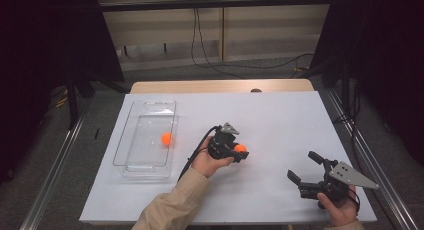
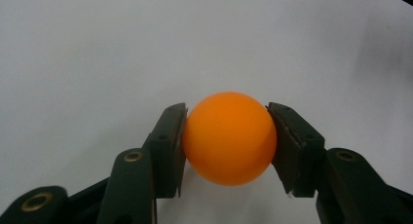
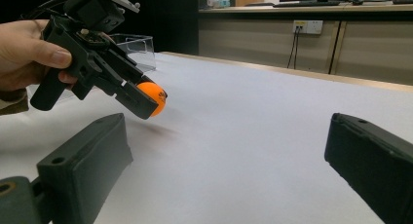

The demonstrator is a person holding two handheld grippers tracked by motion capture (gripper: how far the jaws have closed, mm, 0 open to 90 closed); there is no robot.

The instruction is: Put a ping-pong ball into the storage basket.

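- Your left gripper (image 1: pixel 239 151) was clenched on an orange ping-pong ball (image 1: pixel 240 148), with one pad pressing each side of it; in the left gripper view the ball (image 2: pixel 229 138) sat squarely between the two jaws.
- In the right gripper view the held ball (image 3: pixel 155 98) was lifted off the white table cover (image 3: pixel 253 136), with its shadow lying on the sheet just below it. I judged it carried, not resting.
- The left gripper was near the middle of the table, to the right of the clear plastic tray (image 1: pixel 131 134) and apart from it.
- A second orange ball (image 1: pixel 166 138) already lay inside that tray, close to its right wall.
- Your right gripper (image 1: pixel 305 168) was released, its jaws spread wide with nothing between them; it sat low at the right front of the table, well apart from the ball and the tray.
- Step in hand, as I read it: transport. The grasp was made and the ball was up, but not yet over the tray.
- Next move would call for swinging your left hand (image 1: pixel 210 162) leftward, clearing the tray's right wall, then lowering inside before you release.
- Caution: a ping-pong ball bounces and rolls easily, so let go low, and away from the ball already there.
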